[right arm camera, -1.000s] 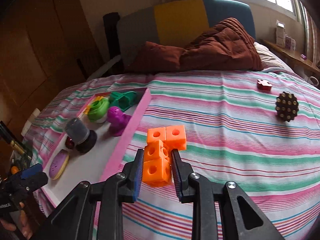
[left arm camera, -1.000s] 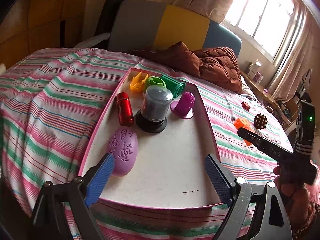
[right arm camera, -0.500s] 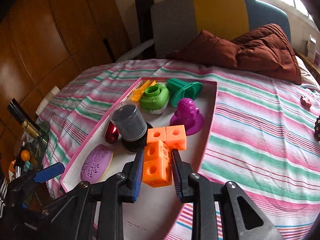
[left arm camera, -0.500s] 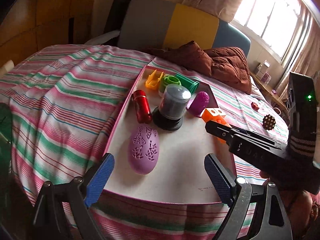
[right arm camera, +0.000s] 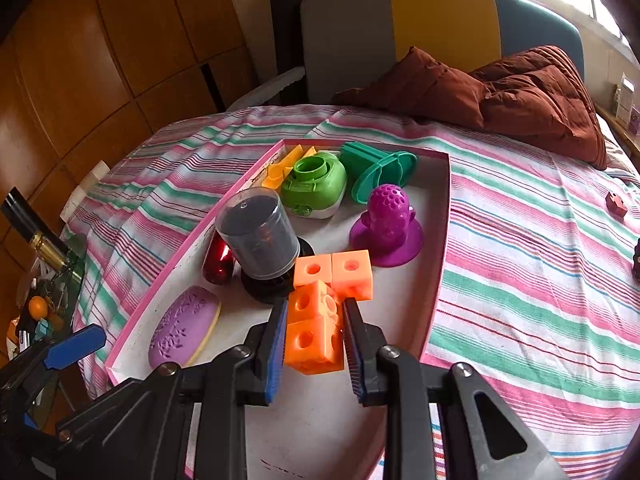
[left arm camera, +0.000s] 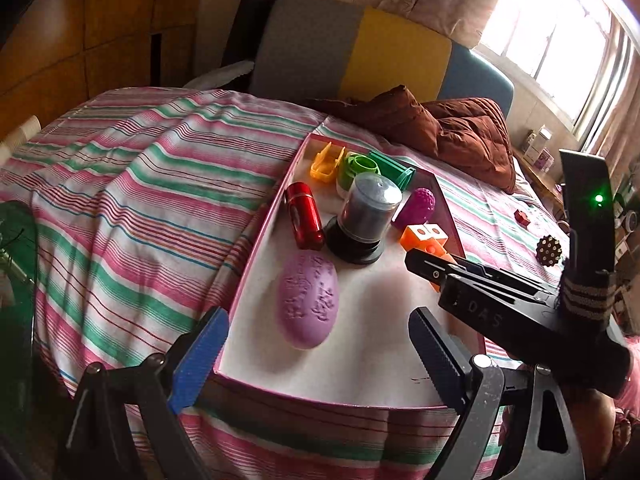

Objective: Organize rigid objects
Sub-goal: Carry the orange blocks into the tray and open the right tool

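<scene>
Right gripper [right arm camera: 314,344]: pressed onto the orange cube cluster [right arm camera: 320,312], which is held over the white floor of the pink-rimmed tray [right arm camera: 442,232].
Cluster position: just beside the grey-domed canister [right arm camera: 260,236] and near the purple studded piece [right arm camera: 388,216].
Left gripper [left arm camera: 316,354]: spread wide, nothing between the fingers, seen at the tray's near end by the purple oval [left arm camera: 308,302].
On the striped cover: a dark studded ball [left arm camera: 549,251] and a small red block [left arm camera: 521,215], well apart from the tray.

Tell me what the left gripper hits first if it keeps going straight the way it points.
Probably the purple oval piece, lying in the tray ahead of the open left gripper; depth is uncertain through the fisheye.
</scene>
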Available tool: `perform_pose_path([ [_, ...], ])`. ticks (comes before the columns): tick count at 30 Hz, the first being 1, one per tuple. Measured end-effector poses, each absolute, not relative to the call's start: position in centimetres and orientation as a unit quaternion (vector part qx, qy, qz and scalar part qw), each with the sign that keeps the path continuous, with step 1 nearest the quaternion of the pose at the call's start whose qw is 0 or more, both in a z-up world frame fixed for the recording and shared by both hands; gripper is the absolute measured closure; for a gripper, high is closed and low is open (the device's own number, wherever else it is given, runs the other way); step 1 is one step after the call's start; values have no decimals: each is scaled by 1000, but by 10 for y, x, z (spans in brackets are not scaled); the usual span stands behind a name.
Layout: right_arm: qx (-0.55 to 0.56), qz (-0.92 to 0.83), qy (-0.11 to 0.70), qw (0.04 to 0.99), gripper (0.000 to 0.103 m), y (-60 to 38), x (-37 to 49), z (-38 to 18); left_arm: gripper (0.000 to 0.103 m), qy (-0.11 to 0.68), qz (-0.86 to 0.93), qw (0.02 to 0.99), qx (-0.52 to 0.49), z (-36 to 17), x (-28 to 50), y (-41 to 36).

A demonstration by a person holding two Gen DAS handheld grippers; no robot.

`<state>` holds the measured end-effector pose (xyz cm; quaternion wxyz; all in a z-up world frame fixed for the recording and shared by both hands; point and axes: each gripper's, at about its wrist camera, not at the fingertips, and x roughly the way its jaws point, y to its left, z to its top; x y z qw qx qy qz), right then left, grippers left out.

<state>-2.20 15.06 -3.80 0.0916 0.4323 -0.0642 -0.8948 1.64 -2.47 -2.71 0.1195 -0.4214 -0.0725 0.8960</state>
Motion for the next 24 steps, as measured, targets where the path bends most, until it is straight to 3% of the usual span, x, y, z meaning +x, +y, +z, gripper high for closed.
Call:
perform_pose_path([
  [24,432,-893,-96,90,75,167,-2,-36,11,-87,898,119,-414,-24,16,-32],
])
